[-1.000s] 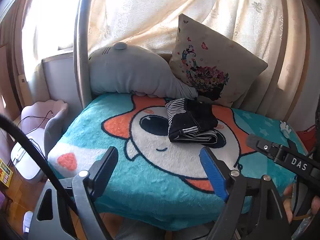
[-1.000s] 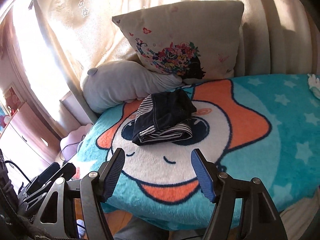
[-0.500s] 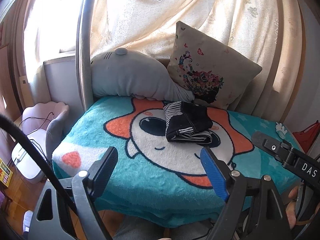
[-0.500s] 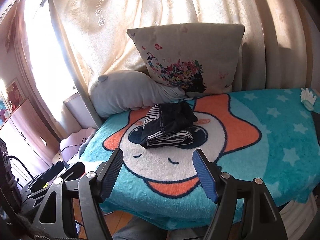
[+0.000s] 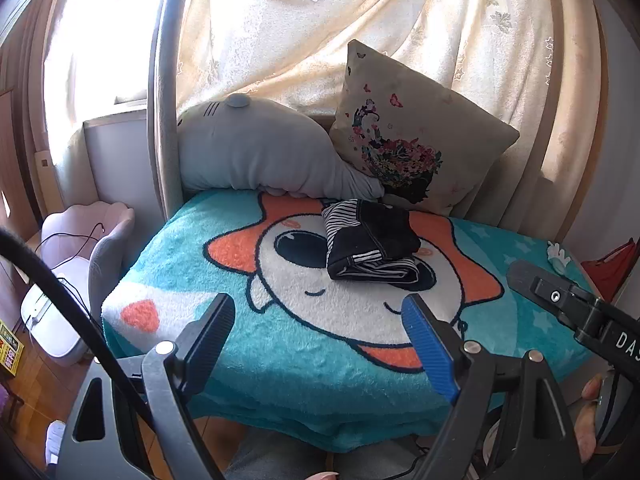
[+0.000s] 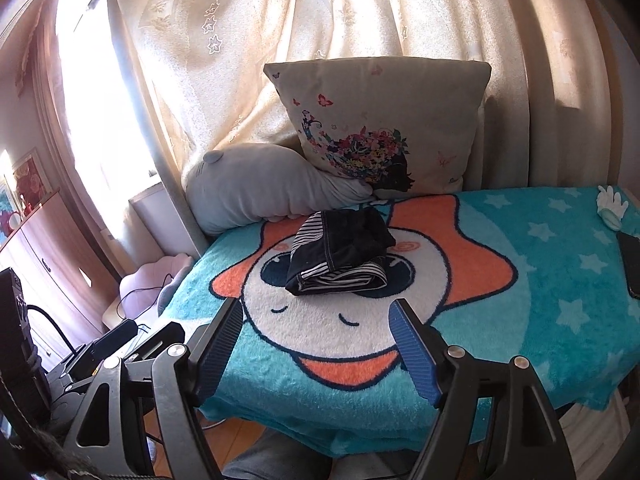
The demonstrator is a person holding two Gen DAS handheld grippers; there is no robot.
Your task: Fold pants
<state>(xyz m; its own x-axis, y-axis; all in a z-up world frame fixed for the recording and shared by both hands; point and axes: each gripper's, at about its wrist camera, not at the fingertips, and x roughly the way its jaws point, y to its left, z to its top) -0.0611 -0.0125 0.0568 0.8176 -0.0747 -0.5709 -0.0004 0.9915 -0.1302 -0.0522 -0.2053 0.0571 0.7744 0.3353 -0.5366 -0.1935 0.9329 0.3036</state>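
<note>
The dark pants with a black-and-white striped lining [image 5: 370, 240] lie folded in a compact stack on the teal cartoon blanket [image 5: 280, 344], near its middle; they also show in the right wrist view [image 6: 340, 254]. My left gripper [image 5: 320, 340] is open and empty, held off the near edge of the blanket, well short of the pants. My right gripper [image 6: 316, 344] is open and empty too, also back from the pants at the near edge.
A grey plush cushion [image 5: 260, 152] and a floral pillow [image 5: 416, 148] lean against the curtain behind the pants. A white glove [image 6: 610, 204] and a dark phone [image 6: 632, 264] lie at the blanket's right side. A pink chair [image 5: 92, 240] stands left of the blanket.
Both grippers have pulled back and up from the blanket, so the folded pants look smaller and farther away. The pants have not moved.
</note>
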